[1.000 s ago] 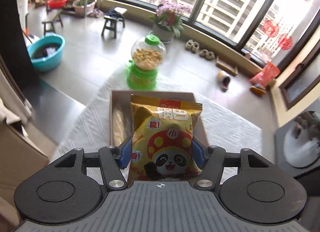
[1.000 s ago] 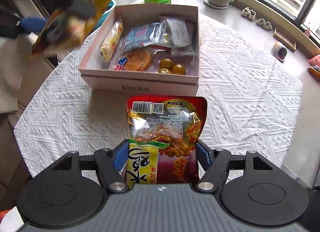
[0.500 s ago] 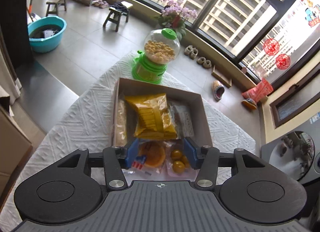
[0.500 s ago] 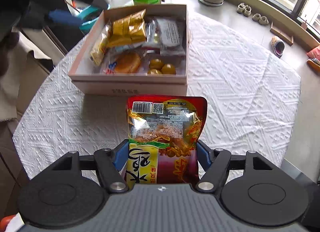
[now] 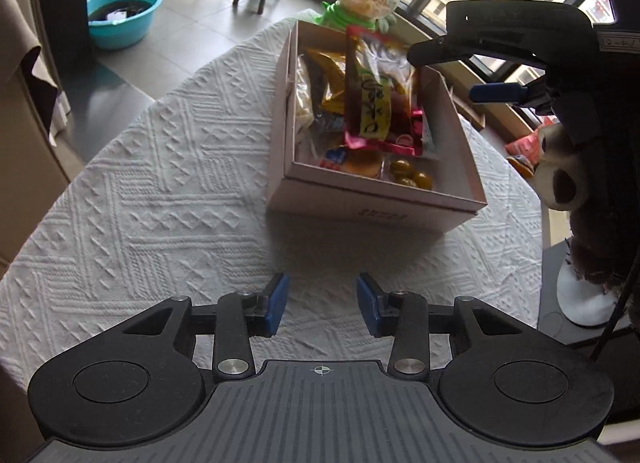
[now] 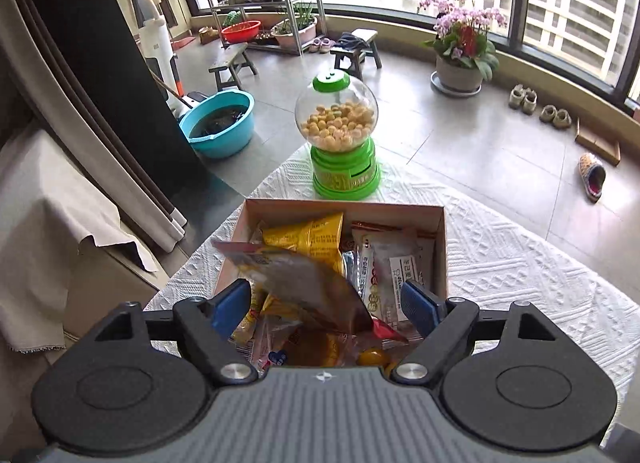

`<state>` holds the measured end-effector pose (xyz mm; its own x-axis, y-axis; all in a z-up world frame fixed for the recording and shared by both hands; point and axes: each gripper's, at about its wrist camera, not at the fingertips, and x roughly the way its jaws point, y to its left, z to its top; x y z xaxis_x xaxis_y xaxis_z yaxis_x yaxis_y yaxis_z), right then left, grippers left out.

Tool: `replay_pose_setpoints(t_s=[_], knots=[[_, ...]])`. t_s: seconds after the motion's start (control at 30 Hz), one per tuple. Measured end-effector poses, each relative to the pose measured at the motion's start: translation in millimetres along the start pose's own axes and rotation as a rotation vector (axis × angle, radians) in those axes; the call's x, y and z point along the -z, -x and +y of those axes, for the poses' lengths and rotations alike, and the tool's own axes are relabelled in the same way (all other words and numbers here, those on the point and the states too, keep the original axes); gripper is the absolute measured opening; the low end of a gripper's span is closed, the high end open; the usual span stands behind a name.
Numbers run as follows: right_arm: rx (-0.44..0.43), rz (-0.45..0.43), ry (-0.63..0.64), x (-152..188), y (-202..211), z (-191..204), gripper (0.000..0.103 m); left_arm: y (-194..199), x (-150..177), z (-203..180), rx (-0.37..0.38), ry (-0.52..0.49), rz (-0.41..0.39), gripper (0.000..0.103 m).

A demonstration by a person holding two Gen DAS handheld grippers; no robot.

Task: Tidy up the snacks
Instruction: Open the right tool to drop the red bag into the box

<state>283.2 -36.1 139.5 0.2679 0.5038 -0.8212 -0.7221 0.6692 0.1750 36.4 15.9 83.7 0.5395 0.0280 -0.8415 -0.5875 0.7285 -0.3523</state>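
A cardboard box [image 5: 376,199] of snack packets stands on the white tablecloth; it also shows in the right wrist view [image 6: 440,247]. A red and yellow snack bag [image 5: 380,103] hangs blurred over the box, free of the fingers, and shows blurred in the right wrist view [image 6: 304,283]. My right gripper [image 6: 328,299] is open above the box, its blue pads apart; it shows from the side in the left wrist view [image 5: 500,91]. A yellow snack bag [image 6: 312,239] lies in the box. My left gripper [image 5: 322,303] is open and empty, low over the cloth in front of the box.
A green candy dispenser [image 6: 340,143] stands on the table just behind the box. The table's edge [image 5: 120,135] curves off at the left, with a blue basin [image 5: 120,15] on the floor beyond. A plush toy [image 5: 568,183] is at the right.
My left gripper let go of the yellow bag into the box and drew back over the cloth. My right gripper moved over the box and opened, releasing the red bag.
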Motion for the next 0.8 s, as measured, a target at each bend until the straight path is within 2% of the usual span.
replay_pose_setpoints(t_s=[0.07, 0.17, 0.3, 0.4, 0.5, 0.6, 0.63, 0.67, 0.7, 0.8], knots=[[0.019, -0.031, -0.005, 9, -1, -1, 0.082, 3, 6, -1, 0.003, 0.010, -0.039, 0.043], [0.035, -0.143, 0.021, 33, 22, -1, 0.082, 5, 15, -3, -0.005, -0.008, -0.079, 0.043], [0.121, -0.239, 0.118, 83, 47, -1, 0.082, -2, 35, -14, -0.067, -0.017, -0.106, 0.043], [0.149, -0.208, 0.135, 130, 46, -5, 0.082, -9, 51, -23, -0.106, -0.068, -0.136, 0.044], [0.177, -0.112, 0.080, 181, 34, -15, 0.082, -21, 66, -29, -0.157, -0.143, -0.149, 0.044], [0.126, -0.050, -0.016, 220, 24, -29, 0.082, -36, 78, -25, -0.141, -0.136, -0.121, 0.045], [0.101, -0.038, -0.036, 230, 22, -32, 0.082, -36, 83, -27, -0.140, -0.169, -0.158, 0.046], [0.084, -0.029, -0.047, 238, 20, -34, 0.082, -39, 88, -30, -0.147, -0.200, -0.172, 0.048], [0.087, -0.057, -0.033, 247, 21, -33, 0.082, -41, 91, -34, -0.163, -0.229, -0.190, 0.049], [0.124, -0.085, -0.015, 256, 23, -30, 0.082, -47, 102, -48, -0.235, -0.326, -0.222, 0.050]])
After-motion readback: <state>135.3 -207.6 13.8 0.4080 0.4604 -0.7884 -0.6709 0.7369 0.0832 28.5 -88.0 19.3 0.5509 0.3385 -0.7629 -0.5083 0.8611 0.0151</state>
